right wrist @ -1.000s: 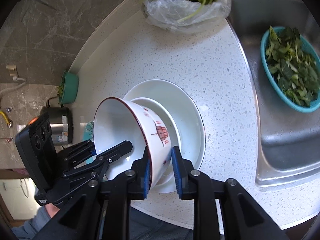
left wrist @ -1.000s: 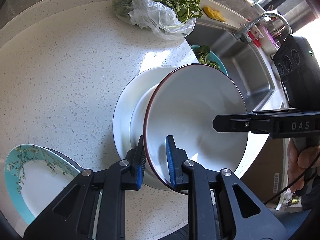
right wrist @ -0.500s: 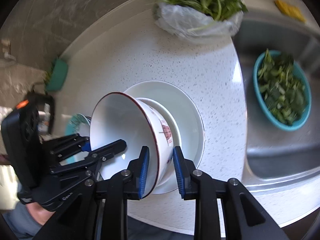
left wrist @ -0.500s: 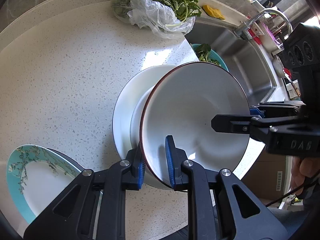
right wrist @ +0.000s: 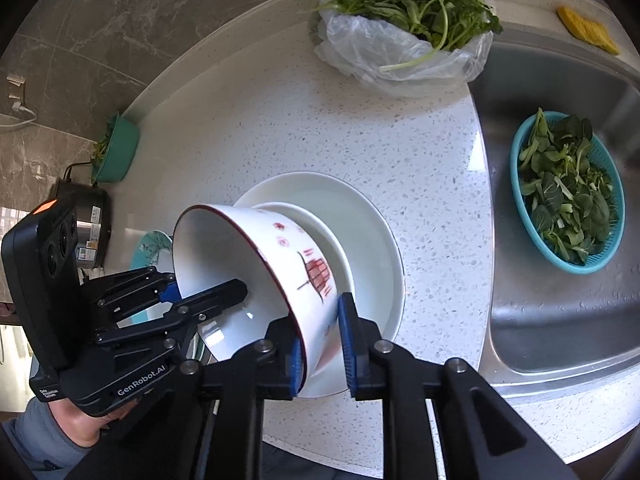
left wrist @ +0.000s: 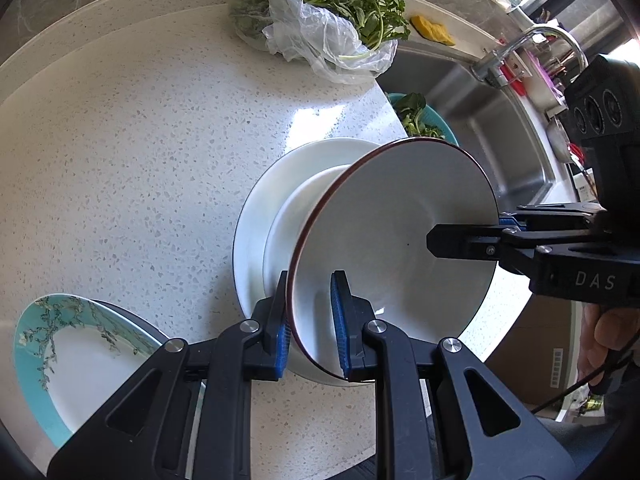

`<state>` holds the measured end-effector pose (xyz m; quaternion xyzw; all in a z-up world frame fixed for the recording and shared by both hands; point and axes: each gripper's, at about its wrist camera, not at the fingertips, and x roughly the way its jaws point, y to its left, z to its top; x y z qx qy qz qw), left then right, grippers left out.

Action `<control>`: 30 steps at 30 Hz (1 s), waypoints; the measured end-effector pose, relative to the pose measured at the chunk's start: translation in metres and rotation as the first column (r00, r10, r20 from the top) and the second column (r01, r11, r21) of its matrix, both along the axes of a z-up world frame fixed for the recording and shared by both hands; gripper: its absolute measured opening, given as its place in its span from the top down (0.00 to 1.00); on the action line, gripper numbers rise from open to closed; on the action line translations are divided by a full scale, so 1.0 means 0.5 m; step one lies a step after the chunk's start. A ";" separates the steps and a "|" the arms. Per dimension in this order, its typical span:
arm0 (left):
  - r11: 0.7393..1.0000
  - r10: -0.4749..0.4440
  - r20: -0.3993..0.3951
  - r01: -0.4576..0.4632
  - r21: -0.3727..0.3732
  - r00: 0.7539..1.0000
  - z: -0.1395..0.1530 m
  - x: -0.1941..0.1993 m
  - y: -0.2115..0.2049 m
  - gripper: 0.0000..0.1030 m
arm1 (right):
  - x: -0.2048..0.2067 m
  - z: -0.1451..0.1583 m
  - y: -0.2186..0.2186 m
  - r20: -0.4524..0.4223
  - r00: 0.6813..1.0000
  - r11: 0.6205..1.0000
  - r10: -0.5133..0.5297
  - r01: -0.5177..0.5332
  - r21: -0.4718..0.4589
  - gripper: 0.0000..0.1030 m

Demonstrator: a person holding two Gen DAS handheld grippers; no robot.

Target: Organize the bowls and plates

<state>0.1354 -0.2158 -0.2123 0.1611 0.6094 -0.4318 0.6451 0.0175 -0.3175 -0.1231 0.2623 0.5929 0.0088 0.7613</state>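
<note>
A white bowl (left wrist: 400, 240) with a dark red rim and red pattern (right wrist: 296, 248) hangs tilted over a small white dish (left wrist: 296, 208) nested in a big white plate (left wrist: 256, 216) on the speckled counter. My left gripper (left wrist: 310, 320) is shut on the bowl's near rim. My right gripper (right wrist: 320, 348) clamps the opposite rim, one pad inside and one on the patterned wall, its jaws closing. Each gripper also shows in the other's view: the right gripper (left wrist: 468, 232) and the left gripper (right wrist: 204, 290). A teal floral plate (left wrist: 80, 344) lies to the left.
A plastic bag of greens (right wrist: 408, 32) sits at the counter's back. The steel sink (right wrist: 560, 320) on the right holds a teal colander of leaves (right wrist: 568, 192). A rice cooker (right wrist: 88, 216) and a green basin (right wrist: 116, 148) stand far left. The counter's front edge runs just below the plates.
The right gripper has rolled and shifted slightly, and its jaws have narrowed on the bowl's wall. The bowl tilts a little more. The left gripper has stayed put.
</note>
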 end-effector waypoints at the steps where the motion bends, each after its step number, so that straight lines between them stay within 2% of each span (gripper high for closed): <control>1: 1.000 0.004 0.002 -0.004 0.001 1.000 0.000 -0.001 -0.001 0.84 | 0.000 -0.006 -0.008 0.001 1.000 1.000 0.002 -0.002 -0.001 0.82; 6: 1.000 0.013 -0.003 -0.013 0.001 1.000 0.000 -0.002 -0.004 0.84 | -0.002 -0.008 -0.015 -0.006 0.999 0.998 -0.042 0.042 0.036 0.81; 9: 1.000 0.017 -0.005 -0.017 0.003 1.000 -0.001 -0.001 -0.005 0.84 | -0.002 -0.005 -0.008 -0.013 0.999 0.999 -0.035 0.036 0.026 0.80; 13: 1.000 0.026 -0.009 -0.026 -0.001 1.000 -0.001 0.000 -0.008 0.84 | -0.003 -0.004 -0.012 -0.018 0.999 0.997 -0.049 0.050 0.059 0.77; 20: 1.000 0.026 -0.003 -0.026 0.001 1.000 0.001 -0.001 -0.017 0.84 | 0.007 0.007 0.004 -0.022 1.000 0.999 0.007 -0.008 -0.034 0.80; 24: 0.999 0.035 0.004 -0.035 0.001 0.999 0.003 -0.008 -0.018 0.84 | 0.012 0.010 0.011 -0.032 0.999 0.992 0.032 -0.036 -0.124 0.84; 30: 0.999 0.032 0.012 -0.032 -0.001 0.999 0.009 -0.009 -0.020 0.84 | 0.015 0.009 0.009 -0.026 0.998 0.987 0.055 -0.058 -0.148 0.86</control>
